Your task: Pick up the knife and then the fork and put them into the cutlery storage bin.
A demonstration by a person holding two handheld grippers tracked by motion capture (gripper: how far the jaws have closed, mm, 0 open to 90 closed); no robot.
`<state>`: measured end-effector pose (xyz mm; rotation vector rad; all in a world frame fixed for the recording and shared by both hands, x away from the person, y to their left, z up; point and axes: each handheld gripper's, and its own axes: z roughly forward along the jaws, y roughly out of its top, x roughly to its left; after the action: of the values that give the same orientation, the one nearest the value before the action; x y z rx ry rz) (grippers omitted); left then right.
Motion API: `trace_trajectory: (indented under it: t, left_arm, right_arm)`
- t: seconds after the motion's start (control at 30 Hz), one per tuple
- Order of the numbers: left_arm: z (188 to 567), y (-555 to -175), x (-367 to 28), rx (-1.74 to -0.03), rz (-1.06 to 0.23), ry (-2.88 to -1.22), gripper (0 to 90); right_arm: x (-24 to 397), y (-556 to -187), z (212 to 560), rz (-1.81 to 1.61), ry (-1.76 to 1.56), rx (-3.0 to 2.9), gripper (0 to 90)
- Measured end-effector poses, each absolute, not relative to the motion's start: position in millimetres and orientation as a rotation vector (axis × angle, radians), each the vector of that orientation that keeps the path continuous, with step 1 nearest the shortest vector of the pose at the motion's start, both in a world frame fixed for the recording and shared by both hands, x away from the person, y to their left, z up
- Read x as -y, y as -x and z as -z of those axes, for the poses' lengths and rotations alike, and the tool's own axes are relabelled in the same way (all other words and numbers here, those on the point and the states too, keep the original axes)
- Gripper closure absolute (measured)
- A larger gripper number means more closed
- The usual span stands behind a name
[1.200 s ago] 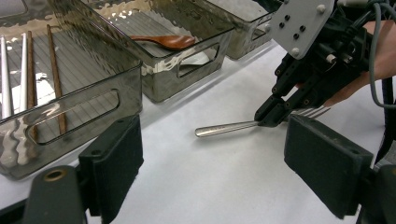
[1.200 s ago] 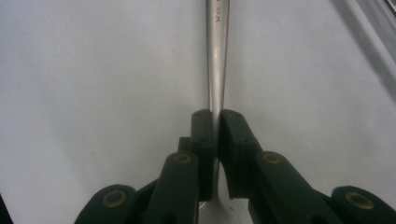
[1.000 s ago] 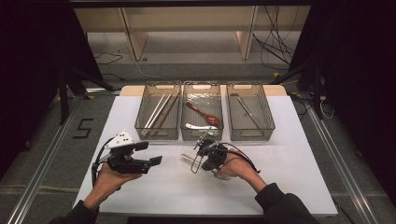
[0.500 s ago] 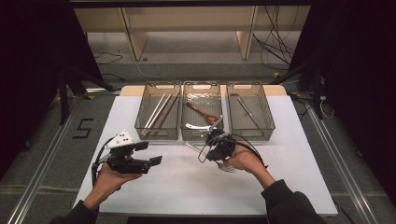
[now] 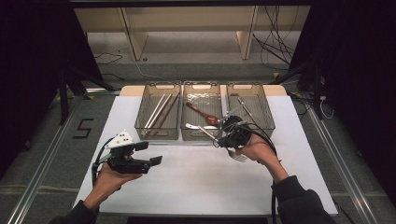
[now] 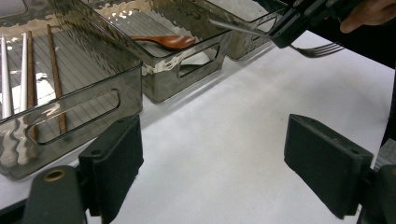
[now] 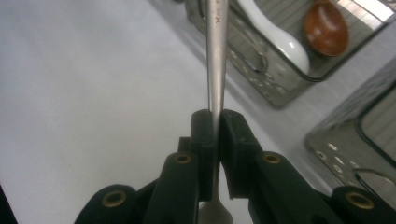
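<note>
fork (image 7: 215,56): clamped by its handle in the right hand-held gripper (image 5: 232,134), held above the desk (image 5: 196,182) just before the middle bin (image 5: 201,112). left hand-held gripper (image 5: 144,154): spread wide, nothing held.

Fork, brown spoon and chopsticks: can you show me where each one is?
fork (image 6: 322,48), left gripper view, on its tines.
brown spoon (image 5: 211,119), high view, on its bowl.
chopsticks (image 5: 158,111), high view, on the middle of the pale pair.
</note>
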<state>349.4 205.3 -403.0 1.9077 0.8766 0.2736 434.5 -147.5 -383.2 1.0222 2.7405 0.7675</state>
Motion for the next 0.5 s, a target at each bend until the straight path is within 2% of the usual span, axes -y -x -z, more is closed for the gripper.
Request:
trace_trajectory:
  t: [0.5]
  left_arm:
    - [403.1, -349.4, -205.0, -0.876, -0.273, -1.908, 18.9]
  right_arm:
    - [175.8, -443.4, 372.5, -0.817, -1.101, -2.656, 84.5]
